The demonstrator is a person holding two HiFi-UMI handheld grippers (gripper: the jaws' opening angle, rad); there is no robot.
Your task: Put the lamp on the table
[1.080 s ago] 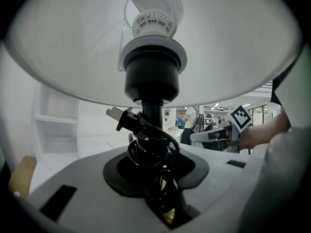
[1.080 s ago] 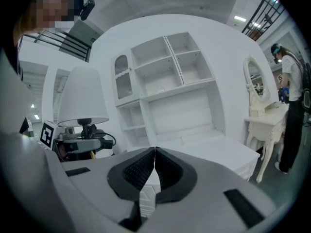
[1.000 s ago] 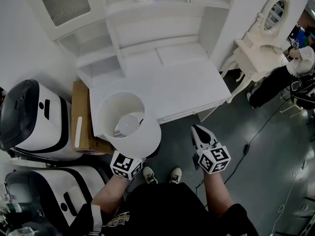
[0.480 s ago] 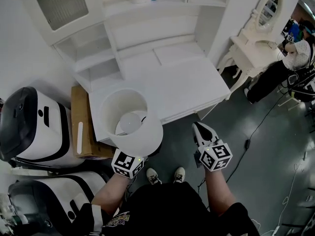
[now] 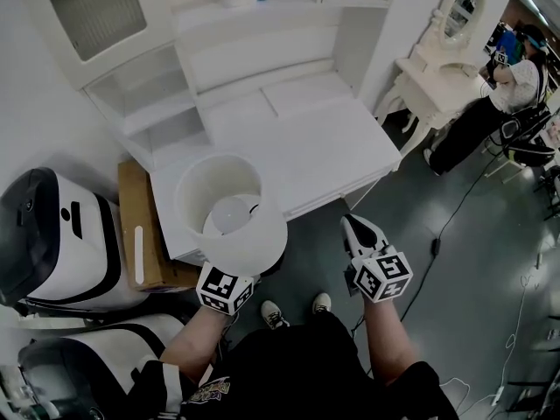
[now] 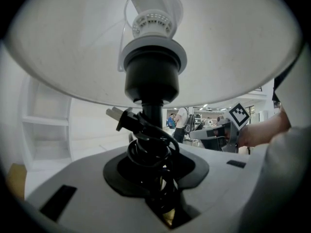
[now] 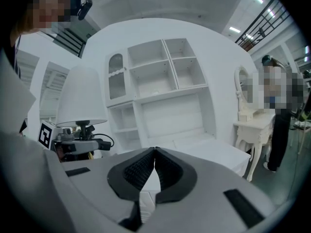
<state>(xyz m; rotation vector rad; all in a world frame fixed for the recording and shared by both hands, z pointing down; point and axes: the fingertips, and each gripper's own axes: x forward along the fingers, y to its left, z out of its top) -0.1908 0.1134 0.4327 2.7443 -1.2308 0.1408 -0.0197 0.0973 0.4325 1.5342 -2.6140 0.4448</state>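
A lamp with a white shade (image 5: 229, 213) hangs upright over the front left corner of the white table (image 5: 306, 151). My left gripper (image 5: 225, 289) is below the shade, shut on the lamp's black stem (image 6: 151, 115), which has a black cord and plug wound round it. In the left gripper view the shade (image 6: 155, 42) fills the top. The lamp's base is hidden. My right gripper (image 5: 357, 230) hovers over the floor in front of the table, jaws shut with nothing between them (image 7: 155, 153). The right gripper view shows the lamp (image 7: 82, 98) at far left.
A shelf hutch (image 5: 157, 103) stands at the table's back. A cardboard box (image 5: 138, 226) and two white-and-black machines (image 5: 48, 234) lie to the left. A white dressing table with a mirror (image 5: 437, 73) and a person (image 5: 516, 73) are at right. A cable (image 5: 455, 221) runs across the floor.
The head view has drifted slightly. The lamp stays in the left gripper at the table's front left corner, and the right gripper keeps its place.
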